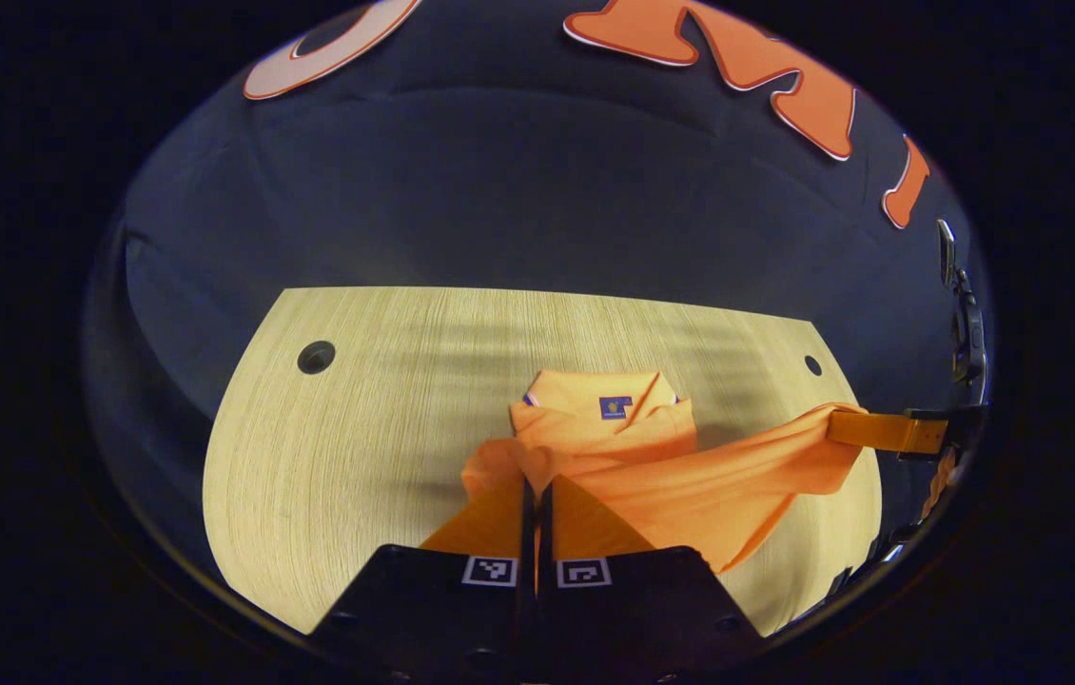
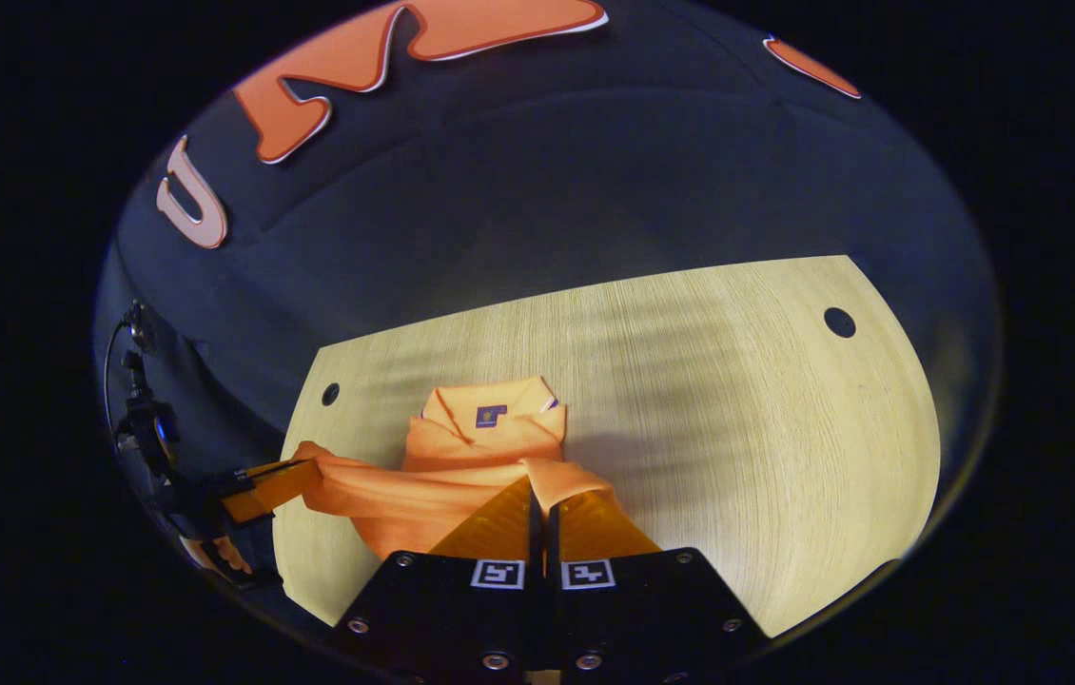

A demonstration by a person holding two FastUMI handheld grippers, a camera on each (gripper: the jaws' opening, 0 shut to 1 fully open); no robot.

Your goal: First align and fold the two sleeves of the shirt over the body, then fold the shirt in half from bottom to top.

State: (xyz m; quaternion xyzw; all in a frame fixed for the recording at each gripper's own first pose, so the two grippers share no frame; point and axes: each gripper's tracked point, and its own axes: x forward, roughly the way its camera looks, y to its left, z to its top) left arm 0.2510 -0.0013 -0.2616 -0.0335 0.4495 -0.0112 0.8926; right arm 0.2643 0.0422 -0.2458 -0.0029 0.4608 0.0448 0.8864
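The orange shirt (image 1: 614,457) lies on the pale wooden worktop (image 1: 357,428), just ahead of both tools, its collar and small neck tag on the far side from them. The left tool (image 1: 537,495) has its fingers pressed together on a bunched piece of the shirt's fabric right at its tips. The right tool (image 2: 540,504) is likewise pinched closed on a gathered fold of the same shirt. From the left gripper view, the right tool shows off to the right, with cloth stretched in a lifted band from the body out toward it; from the right gripper view, the left tool sits at the far left, with a similar band of fabric running to it.

As a judgement, the task is at the sleeve stage: both sleeves appear gripped and raised, but neither lies flat across the body yet. The bottom-to-top fold is not begun, and the hem, near the tools, is hidden.
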